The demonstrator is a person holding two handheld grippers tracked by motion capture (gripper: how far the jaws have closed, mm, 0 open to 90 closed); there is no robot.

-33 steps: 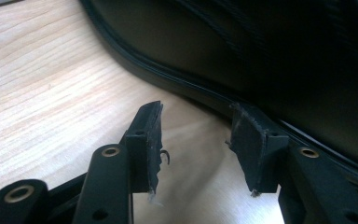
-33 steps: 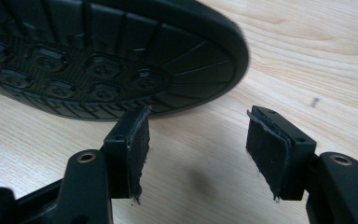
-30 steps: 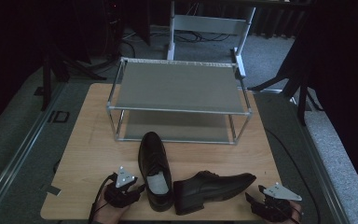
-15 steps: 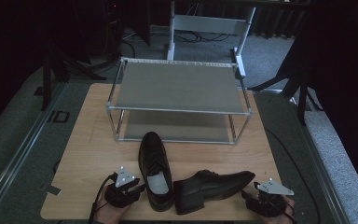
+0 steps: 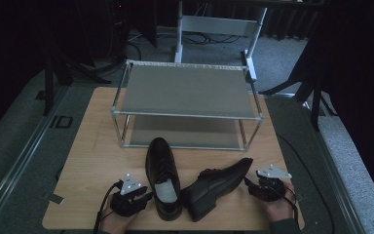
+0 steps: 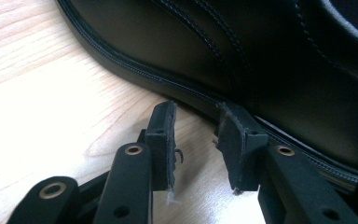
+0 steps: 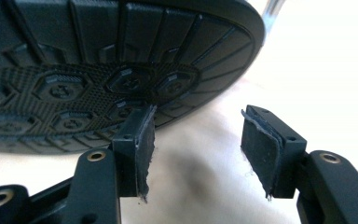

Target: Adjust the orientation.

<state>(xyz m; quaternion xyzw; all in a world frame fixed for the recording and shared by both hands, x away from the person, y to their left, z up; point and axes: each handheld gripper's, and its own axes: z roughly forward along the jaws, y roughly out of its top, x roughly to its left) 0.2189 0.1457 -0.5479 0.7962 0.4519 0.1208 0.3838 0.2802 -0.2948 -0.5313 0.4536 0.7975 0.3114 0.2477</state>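
Step in hand: the grippers close in on a pair of black shoes, by my reading to lift them toward the shoe rack (image 5: 187,92).
Upright shoe (image 5: 163,176): stands on the wooden table (image 5: 92,156), near edge, left of centre, toe pointing far toward the rack.
Tipped shoe (image 5: 217,186): lies on its side just right of the upright one, heel near, toe aimed far-right; the two shoes touch or nearly touch at the heel end.
Left gripper (image 5: 143,199): jaws part-open and just now closing; in the left gripper view the fingertips (image 6: 164,135) sit at the welt of the upright shoe (image 6: 242,60), with nothing between them.
Right gripper (image 5: 250,187): jaws fairly wide, also just now closing a little; the right gripper view faces the tread of the tipped shoe (image 7: 98,70), left pad (image 7: 140,140) just before the sole's edge, grasping nothing.
How to do it well: each gripper needs an edge to pinch (collar or sole rim, not the flat flank); approach low, centre the rim between the pads, then close.
Risk: polished leather may slip from a shallow grip.
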